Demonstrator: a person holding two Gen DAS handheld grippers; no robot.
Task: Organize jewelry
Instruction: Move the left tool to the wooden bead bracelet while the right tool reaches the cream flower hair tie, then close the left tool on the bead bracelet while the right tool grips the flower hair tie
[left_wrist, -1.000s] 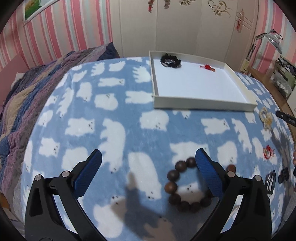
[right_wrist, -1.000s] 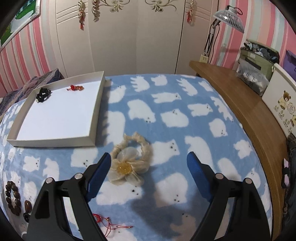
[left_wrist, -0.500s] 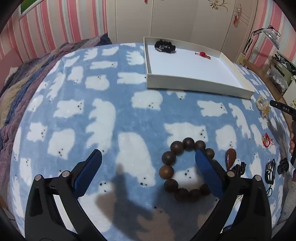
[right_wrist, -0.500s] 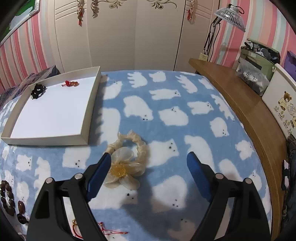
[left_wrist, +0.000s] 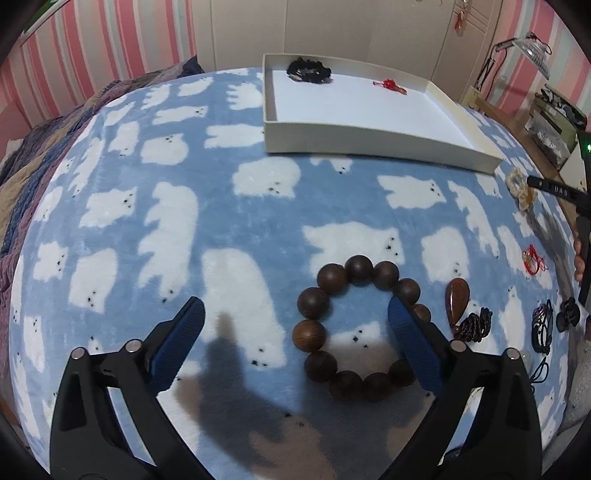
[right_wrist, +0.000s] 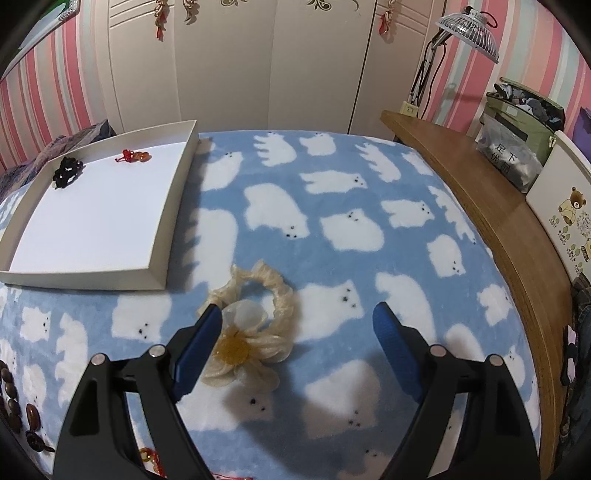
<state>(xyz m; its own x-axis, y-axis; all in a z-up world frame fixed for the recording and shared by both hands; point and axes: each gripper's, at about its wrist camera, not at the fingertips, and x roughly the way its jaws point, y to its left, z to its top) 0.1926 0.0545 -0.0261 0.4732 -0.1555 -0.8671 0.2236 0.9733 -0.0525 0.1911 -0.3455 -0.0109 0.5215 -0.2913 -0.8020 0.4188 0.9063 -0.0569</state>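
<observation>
Jewelry mostly unsorted: only a black beaded piece (left_wrist: 309, 71) and red knotted charm (left_wrist: 390, 85) lie in the shallow white cardboard tray (left_wrist: 369, 142). Dark wooden bead bracelet (left_wrist: 356, 332), cream flower scrunchie (right_wrist: 251, 332) wait outside it; left gripper (left_wrist: 295, 325) and right gripper (right_wrist: 297, 332) both gape, empty.

Left gripper (left_wrist: 294, 309): pitched steeply downward over the bed. Jaws stand wide apart, nothing clamped between the blue pads (left_wrist: 183, 338). Black finger arms splay outward from the lower corners of the left wrist view. The right-side pad overlaps one side of a bead ring lying below it; contact cannot be confirmed.

Right gripper (right_wrist: 297, 316): likewise tilted steeply downward over the bed, jaws spread wide, no grip on anything. Its left-side pad (right_wrist: 197, 349) sits over the edge of a fabric flower; contact cannot be confirmed. The other pad stands well clear.

In the left wrist view, fingertips (left_wrist: 579, 260) of the person's right hand show at the right edge, on the right gripper's black frame.
</observation>
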